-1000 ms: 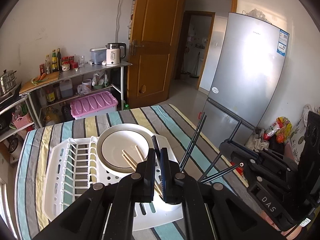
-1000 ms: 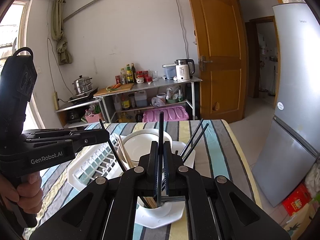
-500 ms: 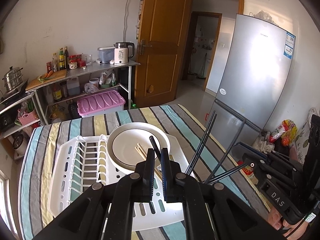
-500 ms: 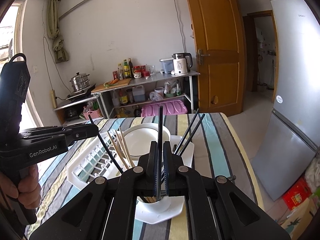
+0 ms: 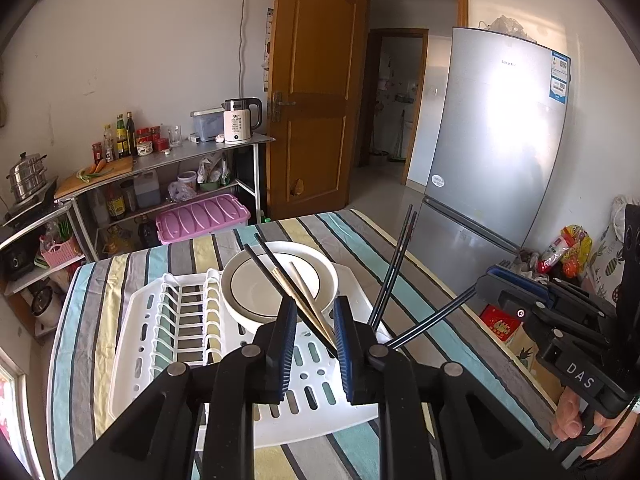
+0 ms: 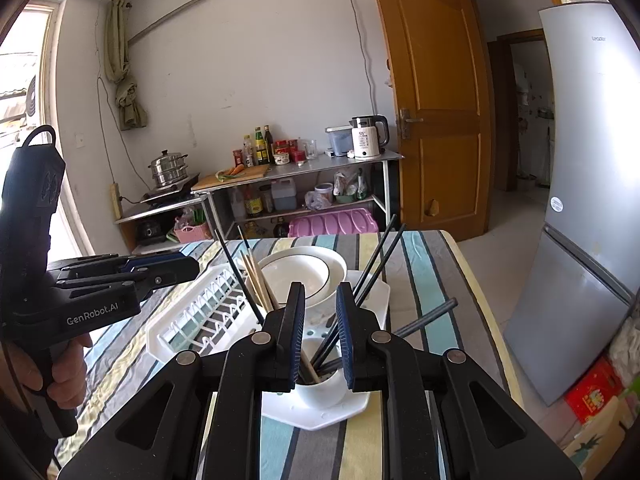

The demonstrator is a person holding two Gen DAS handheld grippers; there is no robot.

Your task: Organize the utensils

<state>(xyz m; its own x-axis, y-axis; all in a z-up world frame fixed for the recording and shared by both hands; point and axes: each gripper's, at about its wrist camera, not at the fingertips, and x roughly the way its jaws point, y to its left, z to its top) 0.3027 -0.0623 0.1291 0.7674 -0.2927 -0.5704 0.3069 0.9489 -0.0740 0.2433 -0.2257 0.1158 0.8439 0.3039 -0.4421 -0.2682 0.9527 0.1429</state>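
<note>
**Mia:** The left hand-held gripper (image 5: 314,334) had just been opening. Its blue pads stood apart, and the chopsticks (image 5: 308,300) passed between them, but no pad pressed on them. So it had let go.

**Ben:** And the right hand-held gripper (image 6: 320,330)?

**Mia:** Same thing. It had just been opening too. Dark sticks crossed the gap between its pads, but it was not squeezing them.

**Ben:** Where were the chopsticks?

**Mia:** They stood in a small white cup (image 6: 322,390) at the corner of the white drying rack (image 5: 160,344), on the striped bench (image 6: 432,264). Some were black and some were pale wood. They leaned out in all directions. A white bowl (image 5: 280,280) sat in the rack just behind them.

**Ben:** Which step was it?

**Mia:** I think it was the drop-off: sticks put in the cup, then let go. Next, both hands would need to pull back slowly, so they don't bump the leaning sticks or tip the cup.

**Ben:** What couldn't you see?

**Mia:** The left view hid the cup behind the gripper. I couldn't count the sticks, or see how they sat in the bottom of the cup.
</note>
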